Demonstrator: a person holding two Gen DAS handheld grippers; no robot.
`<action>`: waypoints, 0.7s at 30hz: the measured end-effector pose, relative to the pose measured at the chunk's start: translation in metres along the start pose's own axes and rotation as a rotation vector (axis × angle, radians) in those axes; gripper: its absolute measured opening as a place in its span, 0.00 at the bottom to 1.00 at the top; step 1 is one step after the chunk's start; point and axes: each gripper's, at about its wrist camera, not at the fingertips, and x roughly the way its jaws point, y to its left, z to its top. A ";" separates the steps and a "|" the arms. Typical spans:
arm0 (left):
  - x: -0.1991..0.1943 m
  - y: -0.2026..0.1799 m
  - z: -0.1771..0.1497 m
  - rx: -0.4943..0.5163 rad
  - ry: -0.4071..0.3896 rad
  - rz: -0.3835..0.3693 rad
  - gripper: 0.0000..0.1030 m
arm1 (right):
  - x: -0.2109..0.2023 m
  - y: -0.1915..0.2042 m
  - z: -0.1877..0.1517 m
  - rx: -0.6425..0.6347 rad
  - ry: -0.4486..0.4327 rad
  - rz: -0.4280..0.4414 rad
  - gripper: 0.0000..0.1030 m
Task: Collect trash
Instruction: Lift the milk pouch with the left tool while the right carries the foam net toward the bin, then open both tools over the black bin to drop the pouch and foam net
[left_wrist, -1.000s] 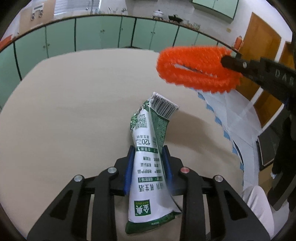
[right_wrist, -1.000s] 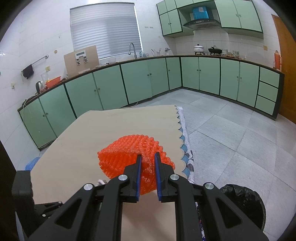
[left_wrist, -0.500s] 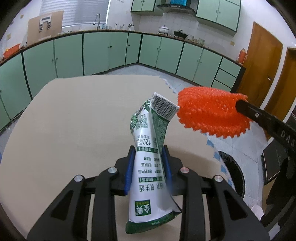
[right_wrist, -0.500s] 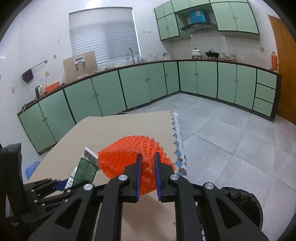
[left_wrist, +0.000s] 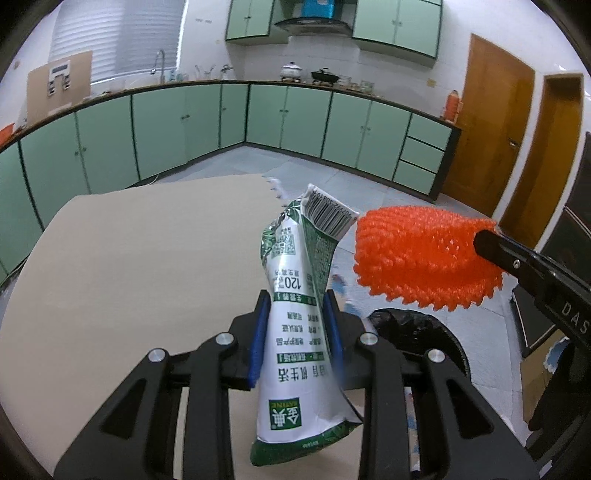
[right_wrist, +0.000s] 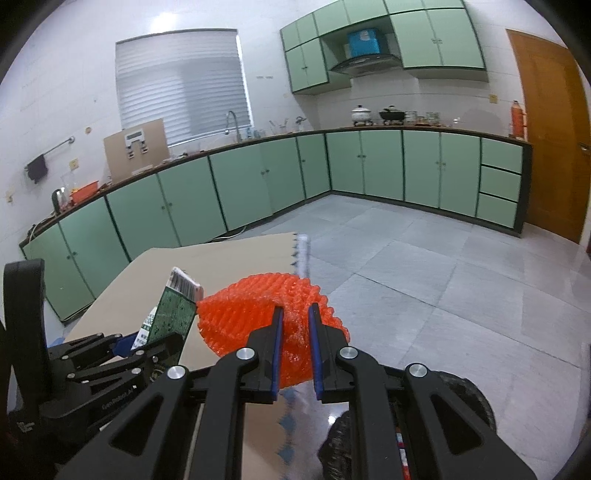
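Milk pouch (left_wrist: 299, 317) left of foam net (left_wrist: 421, 254) — both above the table (left_wrist: 129, 258) edge, bin (left_wrist: 439, 332) below.

tan desk (left_wrist: 122, 266) w/ a plain bare top, far right edge scalloped, patterned blue-white cloth showing beneath it. grey tiled floor (right_wrist: 424, 266) around it; a black-lined bin (left_wrist: 417, 328) stands on the floor just beside the desk's right edge, contents prob. too dark to tell.
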 end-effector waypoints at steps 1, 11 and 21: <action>0.001 -0.004 -0.001 0.005 0.000 -0.006 0.27 | -0.003 -0.005 -0.001 0.005 -0.001 -0.008 0.13; 0.022 -0.081 -0.009 0.094 0.020 -0.110 0.27 | -0.029 -0.065 -0.016 0.059 0.001 -0.123 0.13; 0.060 -0.161 -0.031 0.171 0.067 -0.235 0.27 | -0.038 -0.132 -0.048 0.114 0.049 -0.259 0.13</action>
